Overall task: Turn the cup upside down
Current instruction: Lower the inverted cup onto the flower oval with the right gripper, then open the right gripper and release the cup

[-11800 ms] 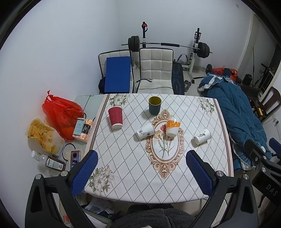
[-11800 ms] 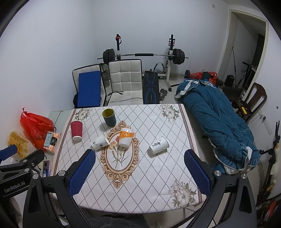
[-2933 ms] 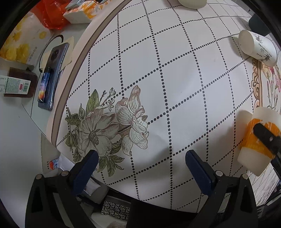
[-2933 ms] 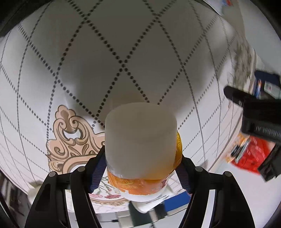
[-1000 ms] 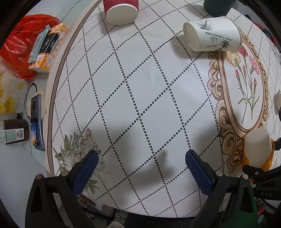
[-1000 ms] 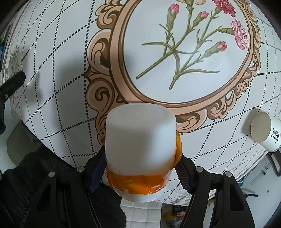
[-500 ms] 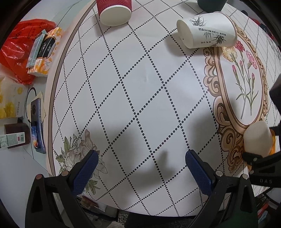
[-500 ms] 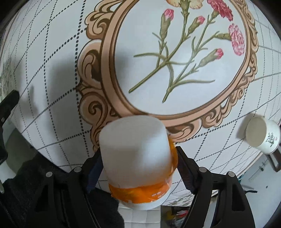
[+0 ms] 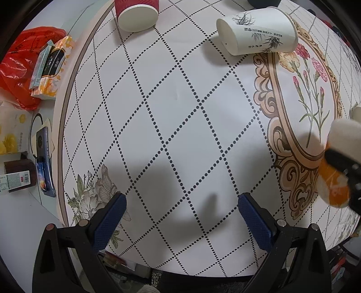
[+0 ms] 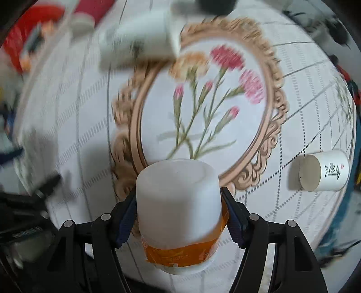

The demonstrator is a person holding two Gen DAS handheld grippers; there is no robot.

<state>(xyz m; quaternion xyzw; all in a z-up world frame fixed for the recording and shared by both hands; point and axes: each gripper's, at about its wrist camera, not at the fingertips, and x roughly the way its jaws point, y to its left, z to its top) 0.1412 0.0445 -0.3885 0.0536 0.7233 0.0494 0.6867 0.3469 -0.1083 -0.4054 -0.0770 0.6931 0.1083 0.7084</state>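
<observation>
My right gripper (image 10: 179, 216) is shut on a white cup with an orange band (image 10: 178, 202). Its closed base points away from the camera and its rim is toward me. The cup hangs over the near edge of the oval flower medallion (image 10: 203, 108) on the tablecloth. The same cup (image 9: 338, 157) shows at the right edge of the left wrist view, tilted, with the right gripper's black finger across it. My left gripper (image 9: 181, 216) is open and empty above the near left part of the table (image 9: 158, 112).
A white paper cup (image 9: 257, 33) lies on its side at the medallion's far end. A red cup (image 9: 136, 11) stands beyond it. Another white cup (image 10: 322, 170) lies on its side at the right. A phone (image 9: 45, 162), boxes and a red bag (image 9: 20, 67) sit left of the table.
My right gripper has swung with the cup, so the medallion now lies straight ahead and the view is blurred. My left gripper has moved slightly closer to the table.
</observation>
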